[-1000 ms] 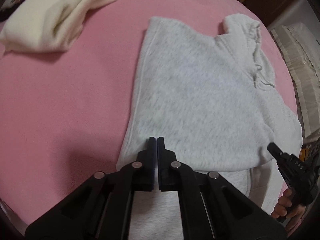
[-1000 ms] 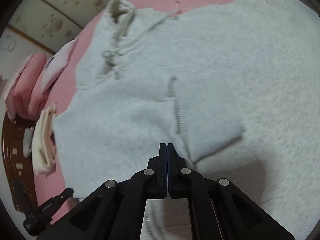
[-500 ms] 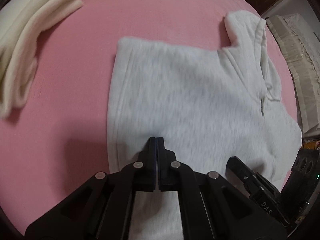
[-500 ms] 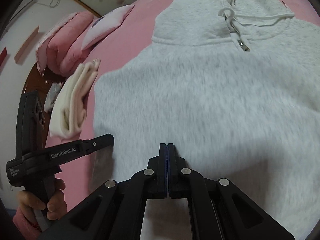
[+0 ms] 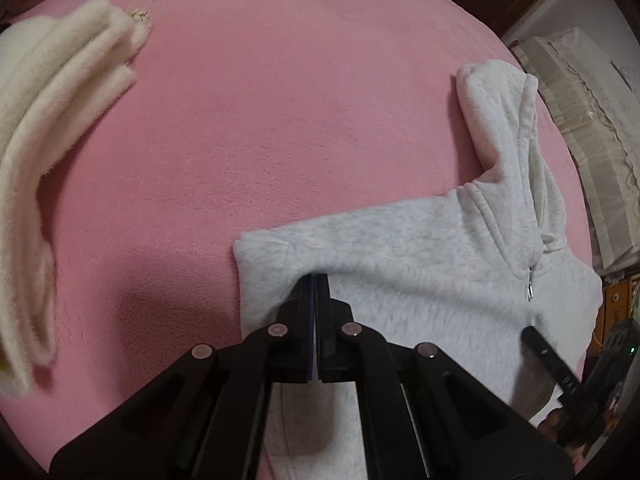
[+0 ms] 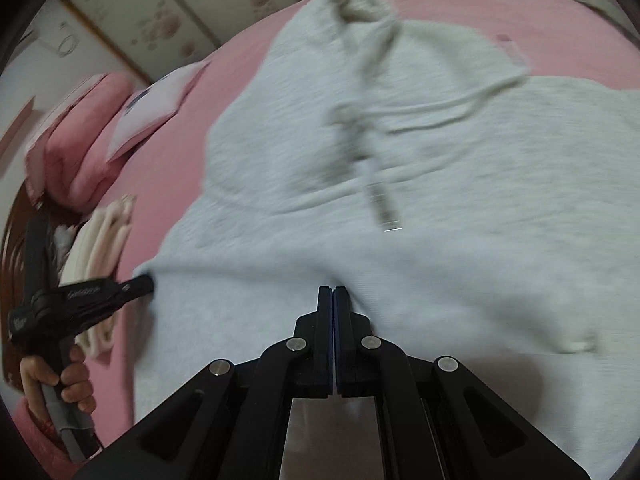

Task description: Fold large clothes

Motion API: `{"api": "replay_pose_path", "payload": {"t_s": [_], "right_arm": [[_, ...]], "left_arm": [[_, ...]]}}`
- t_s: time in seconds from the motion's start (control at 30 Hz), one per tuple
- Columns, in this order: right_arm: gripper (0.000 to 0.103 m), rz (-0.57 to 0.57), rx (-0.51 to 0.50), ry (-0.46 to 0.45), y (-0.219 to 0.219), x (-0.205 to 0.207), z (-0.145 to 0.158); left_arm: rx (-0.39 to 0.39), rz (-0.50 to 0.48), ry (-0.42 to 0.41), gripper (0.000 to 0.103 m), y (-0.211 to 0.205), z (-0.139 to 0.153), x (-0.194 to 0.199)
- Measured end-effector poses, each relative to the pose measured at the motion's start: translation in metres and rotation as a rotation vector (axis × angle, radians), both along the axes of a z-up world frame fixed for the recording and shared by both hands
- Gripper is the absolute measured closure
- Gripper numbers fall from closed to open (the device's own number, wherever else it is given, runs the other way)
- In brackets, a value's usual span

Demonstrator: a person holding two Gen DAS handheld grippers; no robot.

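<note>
While pinched, hoodie [image 5: 420,264] drapes fwd from each hand-held gripper [image 5: 315,280].

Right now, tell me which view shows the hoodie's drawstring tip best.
The left wrist view: the metal drawstring tip hangs sharp against the grey hoodie. In the right wrist view it is larger but smeared by motion blur.

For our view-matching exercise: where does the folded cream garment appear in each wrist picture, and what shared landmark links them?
Left wrist: folded cream garment fills the left edge, on the pink blanket.
Right wrist: it lies at left, behind the left gripper.
Shared landmark: the grey hoodie.
</note>
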State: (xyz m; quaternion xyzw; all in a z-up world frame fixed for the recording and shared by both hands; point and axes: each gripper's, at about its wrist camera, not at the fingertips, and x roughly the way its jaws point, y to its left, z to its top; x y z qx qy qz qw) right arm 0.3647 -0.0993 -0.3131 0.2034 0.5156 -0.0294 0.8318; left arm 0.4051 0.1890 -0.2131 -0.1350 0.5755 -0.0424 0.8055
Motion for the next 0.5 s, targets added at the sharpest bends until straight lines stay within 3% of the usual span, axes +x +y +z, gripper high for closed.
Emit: {"api": "replay_pose_path", "payload": {"t_s": [0.03,0.1,0.2,0.37,0.5], "right_arm": [[0.103,-0.016,-0.019,0.003,-0.010,-0.005,0.002],[0.103,-0.077,-0.150,0.026,-0.038,-0.021,0.007],[0.103,-0.127,-0.072,0.019,-0.080,-0.041,0.011],[0.103,-0.095,-0.183,0.035,-0.064,-0.034,0.013],[0.103,-0.102,-0.161,0.013,-0.031,-0.041,0.018]], "left_arm": [[-0.001,0.002,-0.003,0.103,0.003,0.000,0.000],[-0.014,0.015,-0.015,0.103,0.008,0.000,-0.001],[-0.046,0.047,-0.039,0.103,0.008,-0.003,-0.011],[-0.128,0.136,-0.032,0.103,0.027,0.002,-0.029],[-0.081,0.149,-0.129,0.102,0.035,0.032,-0.044]]}}
